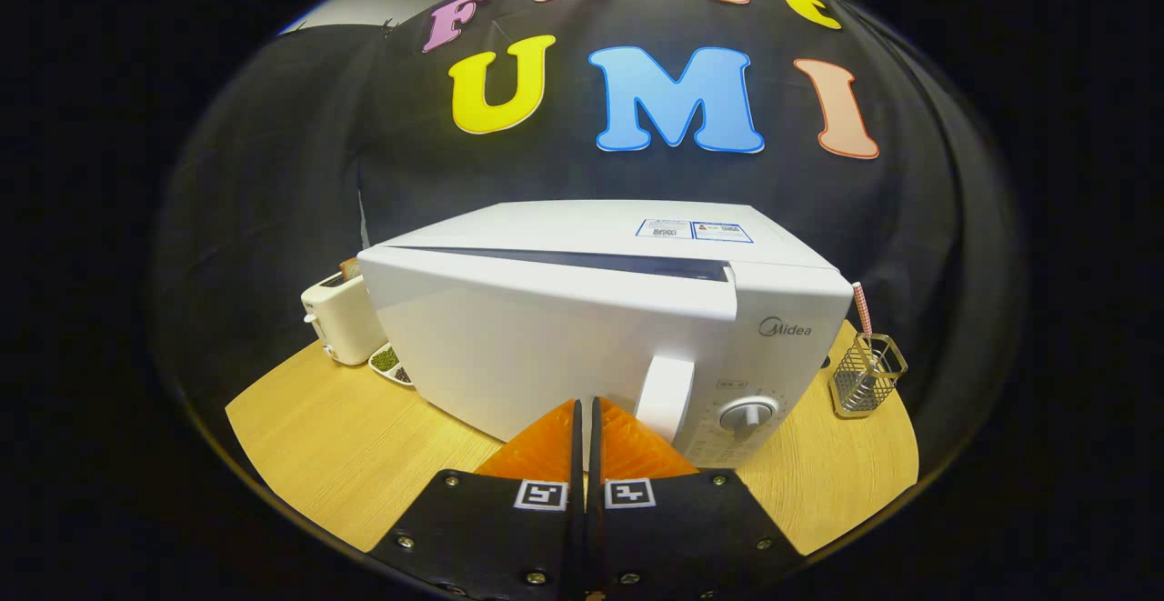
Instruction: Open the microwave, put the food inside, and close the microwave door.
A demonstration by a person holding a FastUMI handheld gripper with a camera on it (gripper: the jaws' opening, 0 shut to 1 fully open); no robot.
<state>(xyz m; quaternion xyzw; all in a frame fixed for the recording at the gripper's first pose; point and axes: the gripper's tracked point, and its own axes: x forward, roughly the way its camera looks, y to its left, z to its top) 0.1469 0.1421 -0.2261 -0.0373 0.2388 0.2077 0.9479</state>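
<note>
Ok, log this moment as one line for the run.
gripper: shut, empty, at door front | microwave: door slightly ajar | handle: just right of fingers | food: unseen

The claw is showing as two wedge-shaped fingers tapering toward their tips, their upper faces carrying a ribbed, diamond-like texture. The fingers are sitting closed together, leaving a thin dark seam running down the middle. Behind them, two flat black plates are spreading out like wings, each dotted with small silver screws near the edges. A square black-and-white marker tag is sitting on each plate, one either side of the seam.
</note>
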